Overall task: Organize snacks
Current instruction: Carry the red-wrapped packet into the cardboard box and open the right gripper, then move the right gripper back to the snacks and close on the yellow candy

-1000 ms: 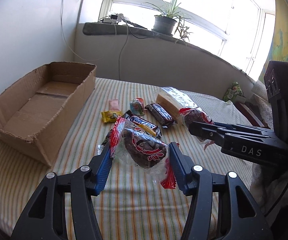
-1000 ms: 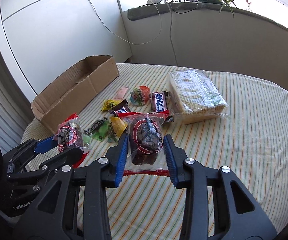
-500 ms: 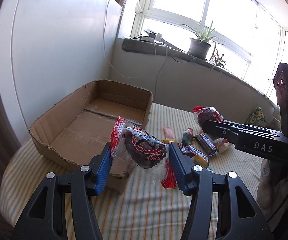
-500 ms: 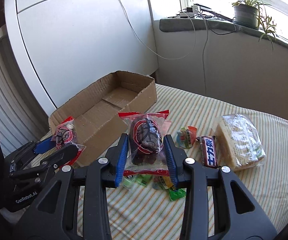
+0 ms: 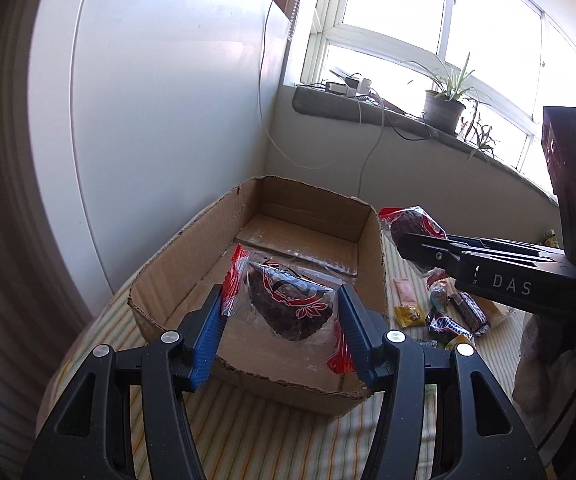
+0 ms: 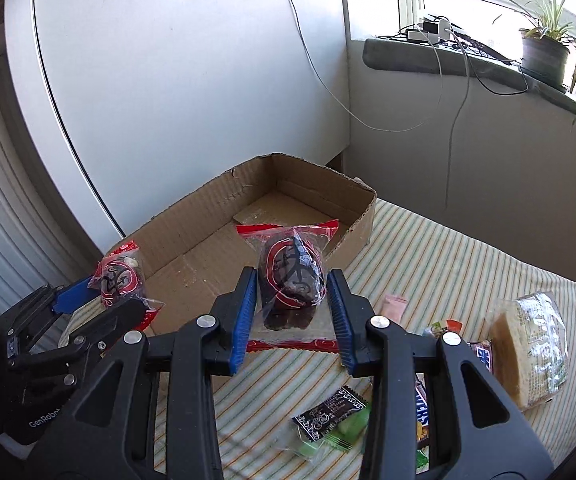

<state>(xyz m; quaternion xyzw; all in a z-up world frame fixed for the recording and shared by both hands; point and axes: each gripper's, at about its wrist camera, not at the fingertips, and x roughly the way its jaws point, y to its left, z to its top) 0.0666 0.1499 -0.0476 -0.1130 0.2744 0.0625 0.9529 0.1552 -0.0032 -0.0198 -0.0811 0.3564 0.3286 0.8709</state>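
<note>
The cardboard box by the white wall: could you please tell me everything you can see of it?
The cardboard box is a shallow, open-topped tray of plain brown corrugated card, long and rectangular. Its top edges are torn and ragged, with a notch in the far long wall. The bottom flaps meet in a seam across the floor, and no snack lies inside. It rests on the striped cloth, one long side close to the white wall. Two wrapped dark cakes are held above it, apparently clear of it.
</note>
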